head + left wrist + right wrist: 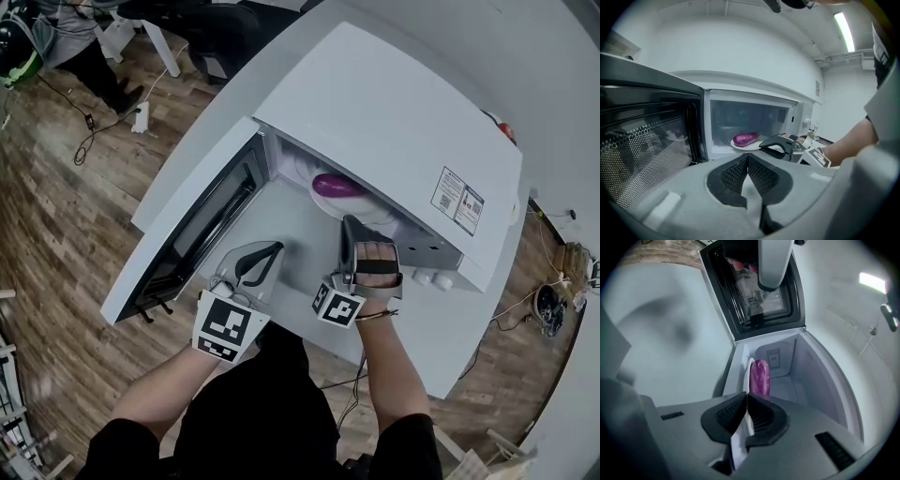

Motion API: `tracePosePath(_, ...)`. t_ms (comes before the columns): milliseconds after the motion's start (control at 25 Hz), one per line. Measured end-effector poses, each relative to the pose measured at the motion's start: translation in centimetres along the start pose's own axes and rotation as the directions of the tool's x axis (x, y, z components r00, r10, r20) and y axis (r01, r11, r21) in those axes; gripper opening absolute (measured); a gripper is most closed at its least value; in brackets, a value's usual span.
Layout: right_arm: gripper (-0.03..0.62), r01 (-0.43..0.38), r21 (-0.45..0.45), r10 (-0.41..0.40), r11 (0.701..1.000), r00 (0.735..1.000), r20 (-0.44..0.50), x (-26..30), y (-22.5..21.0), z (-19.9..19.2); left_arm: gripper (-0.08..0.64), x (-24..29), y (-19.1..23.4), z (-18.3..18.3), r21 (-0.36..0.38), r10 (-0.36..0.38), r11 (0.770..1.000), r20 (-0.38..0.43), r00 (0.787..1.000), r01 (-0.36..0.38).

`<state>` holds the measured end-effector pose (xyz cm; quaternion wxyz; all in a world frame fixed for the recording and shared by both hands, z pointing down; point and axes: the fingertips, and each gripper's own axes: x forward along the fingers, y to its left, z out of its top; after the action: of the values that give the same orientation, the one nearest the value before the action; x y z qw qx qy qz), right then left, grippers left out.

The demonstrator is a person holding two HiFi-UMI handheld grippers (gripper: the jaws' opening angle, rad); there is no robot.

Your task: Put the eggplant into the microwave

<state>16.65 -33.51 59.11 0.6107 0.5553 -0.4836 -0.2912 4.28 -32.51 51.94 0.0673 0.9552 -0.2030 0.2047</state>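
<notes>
left gripper (267, 251) by open door (187, 246), fingers closed, empty | right gripper (349, 225) at microwave (394, 122) mouth, fingers closed, empty | eggplant (336, 185) inside on plate (373, 216), half-hidden under microwave top

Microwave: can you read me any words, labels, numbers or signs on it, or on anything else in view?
Nothing can be read as words.
Stickers on top of the microwave: small print and a square code, too small to read.
Label on the inside wall: blurred, unreadable.
Marker cubes: black-and-white square patterns only, no words or numbers.
</notes>
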Motion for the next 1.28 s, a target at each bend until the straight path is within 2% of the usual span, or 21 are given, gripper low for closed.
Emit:
tracePosePath(200, 0.025, -0.090, 0.042, 0.091, 0.995, 0.996, -0.024, 1.2, 0.0, -0.1, 0.008, 0.1, 0.5, 0.3, -0.008, 0.001, 1.000, 0.001, 1.000, -0.001)
tracePosePath(400, 0.029, -0.224, 0.155, 0.231, 0.962, 0.973, -0.028, 1.5, 0.2, -0.2, 0.009, -0.1, 1.0, 0.7, -0.018, 0.010, 1.000, 0.002, 1.000, -0.010)
tracePosePath(520, 0.070, -0.263, 0.169, 0.271, 0.950, 0.962, -0.023, 1.5, 0.6, -0.1, 0.009, -0.1, 1.2, 0.8, -0.025, 0.013, 1.000, 0.003, 1.000, -0.013)
tracePosePath(760, 0.116, -0.247, 0.179, 0.255, 0.952, 0.967, -0.021, 0.8, 0.2, -0.1, 0.009, -0.2, 1.1, 1.3, -0.027, 0.012, 1.000, 0.006, 1.000, -0.012)
tracePosePath(920, 0.120, -0.234, 0.165, 0.236, 0.958, 0.972, 0.011, -0.3, 0.1, 0.5, 0.009, -0.1, 1.1, 1.6, -0.029, 0.009, 1.000, 0.010, 1.000, -0.009)
tracePosePath(1040, 0.057, -0.234, 0.175, 0.234, 0.956, 0.972, 0.018, -0.4, 0.3, 0.8, 0.009, 0.1, 0.9, 1.5, -0.033, 0.006, 0.999, 0.010, 1.000, -0.006)
tracePosePath(1280, 0.034, -0.247, 0.220, 0.250, 0.944, 0.968, 0.015, 0.7, 0.0, 0.9, 0.008, 0.3, 0.7, 1.2, -0.036, 0.008, 0.999, 0.004, 1.000, -0.008)
